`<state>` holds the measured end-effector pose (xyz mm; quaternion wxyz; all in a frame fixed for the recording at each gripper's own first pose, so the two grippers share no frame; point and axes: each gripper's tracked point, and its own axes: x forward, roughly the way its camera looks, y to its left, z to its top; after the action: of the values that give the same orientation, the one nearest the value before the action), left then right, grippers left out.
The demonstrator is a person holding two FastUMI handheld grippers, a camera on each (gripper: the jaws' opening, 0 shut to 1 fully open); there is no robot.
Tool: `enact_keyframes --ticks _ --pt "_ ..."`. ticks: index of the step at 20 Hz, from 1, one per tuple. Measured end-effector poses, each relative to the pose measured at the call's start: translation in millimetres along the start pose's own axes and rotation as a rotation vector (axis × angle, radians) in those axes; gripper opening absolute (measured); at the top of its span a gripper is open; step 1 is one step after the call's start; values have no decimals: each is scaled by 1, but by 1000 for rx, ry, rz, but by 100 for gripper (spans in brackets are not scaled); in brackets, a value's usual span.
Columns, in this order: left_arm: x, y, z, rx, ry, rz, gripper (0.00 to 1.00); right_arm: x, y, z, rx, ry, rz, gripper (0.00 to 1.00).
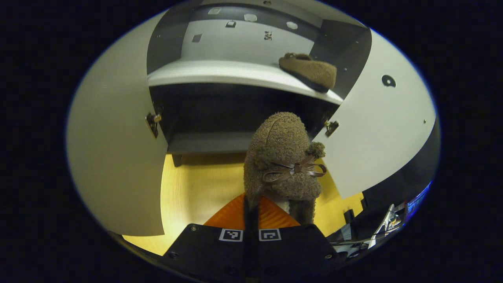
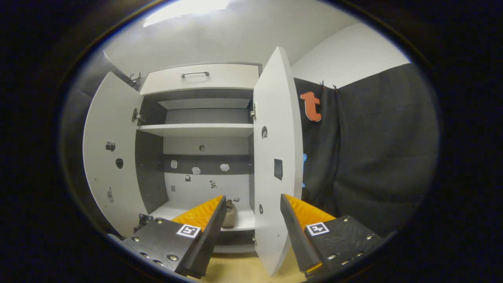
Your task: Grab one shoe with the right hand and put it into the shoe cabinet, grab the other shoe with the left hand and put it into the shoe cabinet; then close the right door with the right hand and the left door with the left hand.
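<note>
A brown fuzzy shoe with a bow (image 1: 281,157) hangs upright in my left gripper (image 1: 251,200), which is shut on its lower edge, just in front of the open shoe cabinet (image 1: 235,43). The matching shoe (image 1: 308,70) lies on the right end of the white shelf (image 1: 212,72); in the right gripper view that shoe (image 2: 230,214) peeks out beside my finger. My right gripper (image 2: 253,198) is open and holds nothing. It stands in front of the cabinet (image 2: 204,129), with the edge of the open right door (image 2: 277,157) between its fingers and farther off.
Both white doors stand wide open: left door (image 1: 118,157) and right door (image 1: 377,129). A drawer with a metal handle (image 2: 195,74) tops the cabinet. Yellow wood floor (image 1: 196,188) lies below. Black cloth wall (image 2: 373,157) hangs right of the cabinet.
</note>
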<state>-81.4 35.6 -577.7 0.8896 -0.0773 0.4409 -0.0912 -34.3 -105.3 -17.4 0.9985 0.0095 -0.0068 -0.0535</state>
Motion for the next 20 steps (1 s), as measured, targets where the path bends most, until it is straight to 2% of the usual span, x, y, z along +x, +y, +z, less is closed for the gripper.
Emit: enact_keyframes --ticks 3,7,11,12,13,14,15,19,20 --pt "1 -1 2 -15 -64 -26 1 -3 -2 4 9 -13 10 82" --pt "-2 5 11 3 -166 -26 1 -7 -1 12 6 -36 25 80" --pt "-1 3 12 -21 -216 -31 0 -10 6 19 8 -60 52 83" --pt "0 3 13 -24 -229 -31 1 -10 6 20 8 -63 50 80" --pt "0 2 11 -23 -234 -31 1 -10 5 20 8 -66 47 83" --pt "-1 2 10 -26 -241 -30 0 -11 5 20 7 -67 44 80" --pt "-3 3 14 -28 -248 -30 1 -11 4 20 4 -67 40 83" --pt "-1 4 12 -21 -275 -15 0 -9 1 20 2 -67 27 83" --pt "-1 4 15 -29 -278 -15 0 -8 1 20 4 -67 26 80"
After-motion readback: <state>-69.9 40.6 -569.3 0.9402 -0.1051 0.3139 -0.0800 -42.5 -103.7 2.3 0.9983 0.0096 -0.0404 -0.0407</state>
